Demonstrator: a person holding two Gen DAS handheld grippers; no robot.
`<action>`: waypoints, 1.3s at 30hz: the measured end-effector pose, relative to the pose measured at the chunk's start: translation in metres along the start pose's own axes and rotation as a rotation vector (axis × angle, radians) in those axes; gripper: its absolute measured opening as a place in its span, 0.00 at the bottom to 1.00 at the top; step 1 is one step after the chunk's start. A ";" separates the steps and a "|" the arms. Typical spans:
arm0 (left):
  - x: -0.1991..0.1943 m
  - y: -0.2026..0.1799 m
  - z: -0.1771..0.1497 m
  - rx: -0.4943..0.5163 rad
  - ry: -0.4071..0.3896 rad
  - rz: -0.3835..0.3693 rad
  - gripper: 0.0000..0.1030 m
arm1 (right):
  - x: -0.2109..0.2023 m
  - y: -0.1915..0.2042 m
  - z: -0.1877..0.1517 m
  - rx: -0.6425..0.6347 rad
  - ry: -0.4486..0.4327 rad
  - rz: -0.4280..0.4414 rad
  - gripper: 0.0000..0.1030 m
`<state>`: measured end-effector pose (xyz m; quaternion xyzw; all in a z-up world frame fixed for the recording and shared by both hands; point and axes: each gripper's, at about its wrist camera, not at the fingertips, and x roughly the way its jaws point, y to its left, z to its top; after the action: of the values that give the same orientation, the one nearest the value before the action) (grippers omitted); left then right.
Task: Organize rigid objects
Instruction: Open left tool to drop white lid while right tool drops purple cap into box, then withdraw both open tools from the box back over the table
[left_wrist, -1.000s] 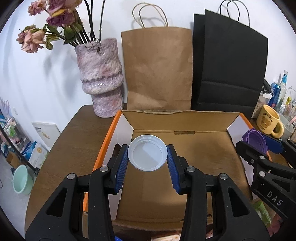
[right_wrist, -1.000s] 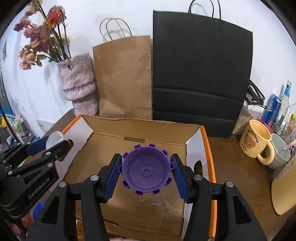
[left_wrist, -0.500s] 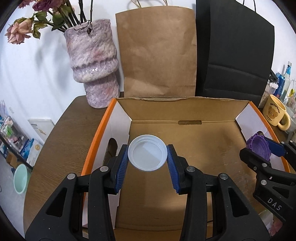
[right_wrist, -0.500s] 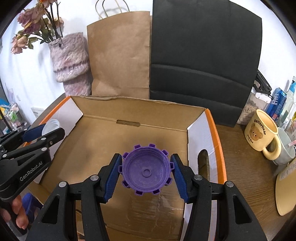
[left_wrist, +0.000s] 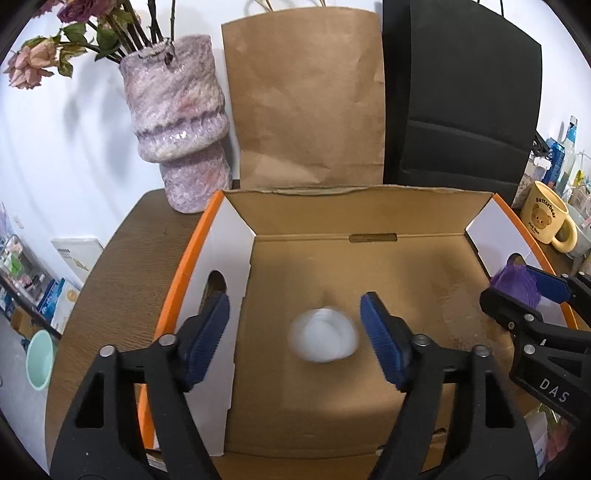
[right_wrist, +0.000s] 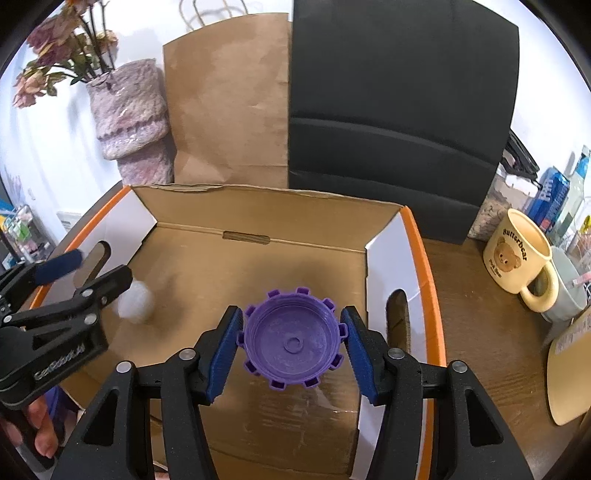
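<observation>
The open cardboard box (left_wrist: 369, 206) with orange-edged side flaps fills most of the wooden counter (left_wrist: 140, 251), leaving bare wood only along its left side and a strip on the right toward the yellow bear mug (right_wrist: 517, 258). Behind its back wall stand a brown paper bag (left_wrist: 306, 96) and a black paper bag (left_wrist: 461, 92), with a mottled pink vase (left_wrist: 177, 122) near the back left corner. The left claw (left_wrist: 295, 332) hangs above the left part of the box floor, its blue pads spread wide and gripping nothing; between and below them a white lid (left_wrist: 324, 336) shows as a soft blur, so whether it rests on the floor or is in the air is hard to say. The right wrist view places that lid (right_wrist: 136, 303) just beside the left claw's tip, close to the left wall with its handle cutout. The right claw (right_wrist: 293, 343) is closed on a purple notched cap (right_wrist: 293, 341), held hollow side toward the camera over the right part of the floor, near the right flap. From the left wrist view only an edge of that cap (left_wrist: 517, 286) is visible, seen against the right wall.
</observation>
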<state>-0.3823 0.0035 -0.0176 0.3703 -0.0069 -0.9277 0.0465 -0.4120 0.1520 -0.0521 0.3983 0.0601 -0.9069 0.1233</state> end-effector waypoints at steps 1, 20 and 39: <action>-0.001 0.000 0.001 -0.003 -0.004 -0.005 0.82 | 0.000 -0.002 0.000 0.009 0.001 -0.005 0.86; -0.007 0.010 0.001 -0.060 -0.039 0.011 1.00 | -0.003 -0.008 0.001 0.027 -0.009 0.011 0.88; -0.033 0.012 -0.005 -0.088 -0.081 0.023 1.00 | -0.033 -0.006 -0.002 0.017 -0.071 0.015 0.88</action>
<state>-0.3539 -0.0053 0.0016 0.3300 0.0278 -0.9407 0.0730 -0.3904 0.1639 -0.0291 0.3674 0.0449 -0.9200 0.1285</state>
